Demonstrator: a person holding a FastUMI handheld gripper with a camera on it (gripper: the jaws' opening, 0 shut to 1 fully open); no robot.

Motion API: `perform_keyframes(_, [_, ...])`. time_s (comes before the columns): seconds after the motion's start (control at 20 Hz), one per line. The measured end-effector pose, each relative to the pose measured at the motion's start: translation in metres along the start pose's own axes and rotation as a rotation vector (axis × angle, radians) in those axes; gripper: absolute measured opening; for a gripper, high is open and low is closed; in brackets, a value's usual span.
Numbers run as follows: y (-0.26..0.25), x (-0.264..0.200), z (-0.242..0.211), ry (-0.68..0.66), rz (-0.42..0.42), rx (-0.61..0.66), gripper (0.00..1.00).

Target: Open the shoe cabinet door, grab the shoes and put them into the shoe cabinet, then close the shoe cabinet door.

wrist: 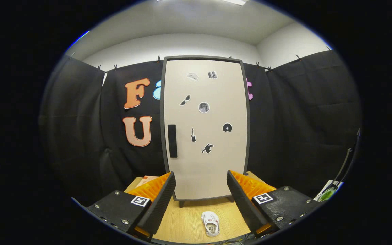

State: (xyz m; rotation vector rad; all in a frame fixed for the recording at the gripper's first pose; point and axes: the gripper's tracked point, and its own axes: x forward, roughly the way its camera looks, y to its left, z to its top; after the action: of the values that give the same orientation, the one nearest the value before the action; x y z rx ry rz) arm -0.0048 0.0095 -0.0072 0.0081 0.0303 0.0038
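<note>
The shoe cabinet [205,129] stands upright on the wooden table [185,221], straight ahead beyond my fingers. Its pale door is shut, framed in black, with several small stickers on it. A black vertical handle [172,140] sits at the door's left edge, about mid-height. A small white shoe [211,223] lies on the table in front of the cabinet, low between my fingers, sole side toward me. My gripper [201,185] is open, fingers spread wide, holding nothing and well short of the cabinet.
Black cloth walls surround the table on the left, back and right. A cardboard-coloured object [145,179] peeks out left of the cabinet's base. At the far right edge there are a thin dark stand [345,163] and something green [327,194].
</note>
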Motion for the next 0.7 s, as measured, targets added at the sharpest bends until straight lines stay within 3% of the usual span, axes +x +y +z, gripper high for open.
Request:
perform_keyframes(0.35, [0.027, 0.017, 0.000, 0.005, 0.047, 0.011, 0.95])
perform_keyframes(0.7, [0.073, 0.069, 0.007, 0.000, 0.108, 0.003, 0.95])
